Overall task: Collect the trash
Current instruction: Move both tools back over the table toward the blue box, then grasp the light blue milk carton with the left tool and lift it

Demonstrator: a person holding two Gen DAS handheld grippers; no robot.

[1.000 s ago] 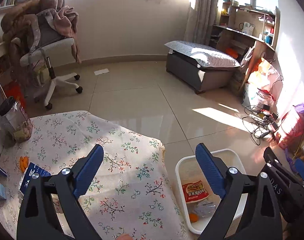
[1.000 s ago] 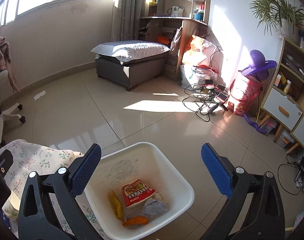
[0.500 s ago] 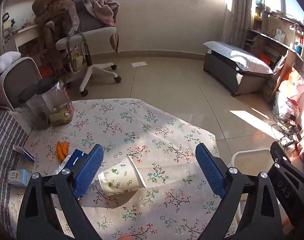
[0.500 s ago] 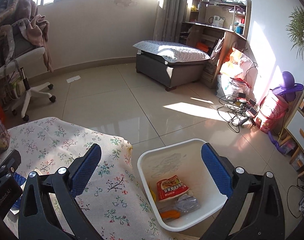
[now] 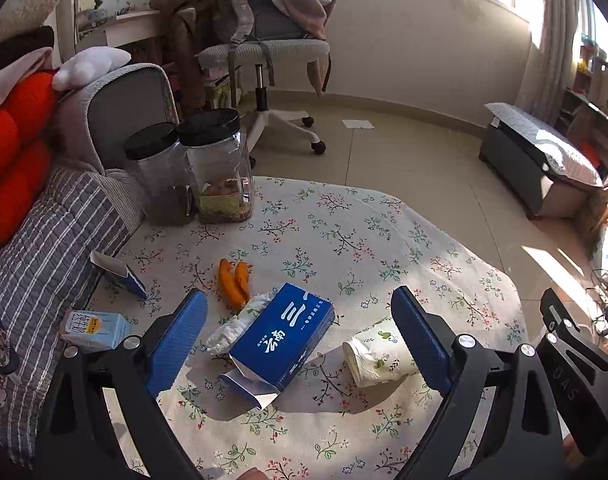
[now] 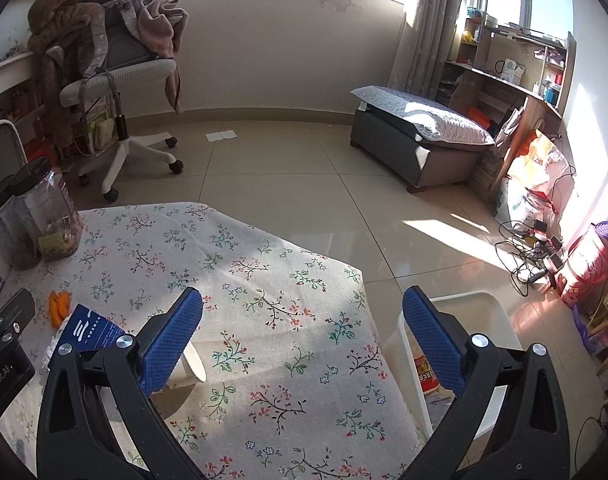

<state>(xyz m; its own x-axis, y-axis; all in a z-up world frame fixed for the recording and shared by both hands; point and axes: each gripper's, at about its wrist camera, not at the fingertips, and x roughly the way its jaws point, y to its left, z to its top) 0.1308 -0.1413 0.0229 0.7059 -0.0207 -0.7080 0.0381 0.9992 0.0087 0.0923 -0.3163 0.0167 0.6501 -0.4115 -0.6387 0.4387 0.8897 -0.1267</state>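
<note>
Both grippers hang empty over the table (image 5: 384, 240), jaws spread wide: the left gripper (image 5: 300, 344) faces the litter, the right gripper (image 6: 302, 340) looks across the table's right edge. The step in hand appears to be choosing the next piece of trash. Near the front edge lie an open blue carton (image 5: 282, 338) with a crumpled tissue (image 5: 238, 322) touching its left side, a tipped paper cup (image 5: 376, 354) just to its right, and orange peels (image 5: 234, 280) just behind. Toward the left edge sit a small milk box (image 5: 94, 328) and a torn blue wrapper (image 5: 118, 272). The white bin (image 6: 500, 320) stands on the floor beside the table's right edge, already holding a red packet (image 6: 426, 372). The blue carton lies between the left jaws' line, so the next move likely calls for lowering over it, closing across its narrow width, then carrying it right to the bin.
</note>
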